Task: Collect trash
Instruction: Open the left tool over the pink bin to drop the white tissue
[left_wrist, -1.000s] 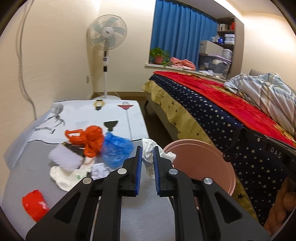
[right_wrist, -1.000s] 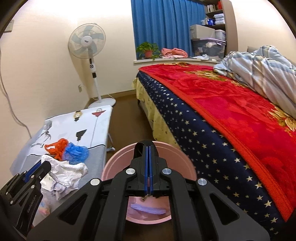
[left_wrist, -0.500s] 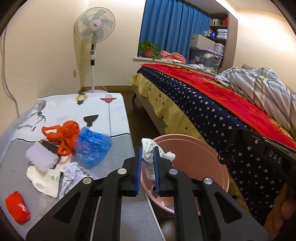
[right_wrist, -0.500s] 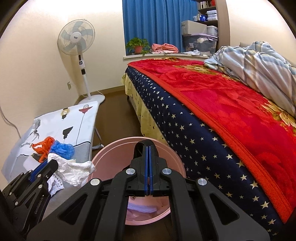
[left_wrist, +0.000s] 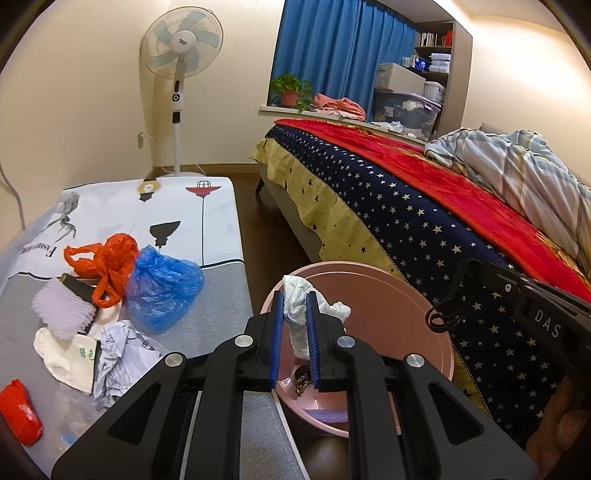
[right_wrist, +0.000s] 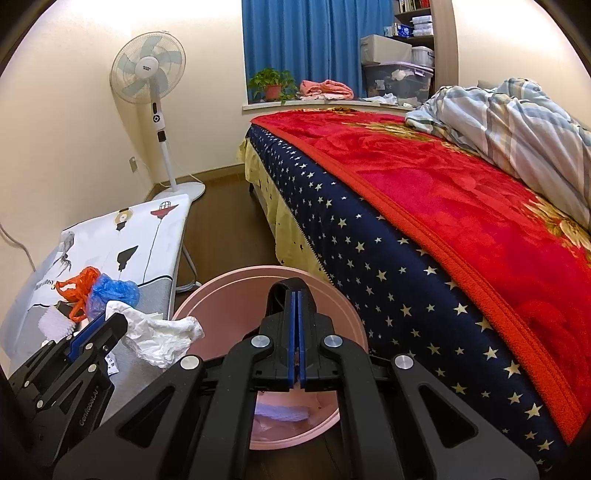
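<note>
My left gripper (left_wrist: 294, 301) is shut on a crumpled white tissue (left_wrist: 295, 314) and holds it over the near left rim of the pink bin (left_wrist: 406, 295). From the right wrist view the same tissue (right_wrist: 162, 334) hangs from the left gripper (right_wrist: 92, 325) at the bin's left edge. My right gripper (right_wrist: 296, 295) is shut, with a black strap looped around its tips, above the pink bin (right_wrist: 229, 295). Purple and white scraps lie in the bin's bottom. An orange bag (left_wrist: 107, 258), a blue bag (left_wrist: 162, 284), crumpled paper (left_wrist: 118, 350) and a red wrapper (left_wrist: 18, 410) lie on the board.
The trash lies on an ironing board (left_wrist: 184, 206) at the left, with a white brush (left_wrist: 61, 310) and a white bag (left_wrist: 66, 362). A bed with a starred red blanket (left_wrist: 424, 206) fills the right. A standing fan (left_wrist: 177, 66) is against the far wall.
My left gripper has carried the white tissue rightward, off the board and over the pink bin's rim. The right gripper has stayed shut above the bin.
</note>
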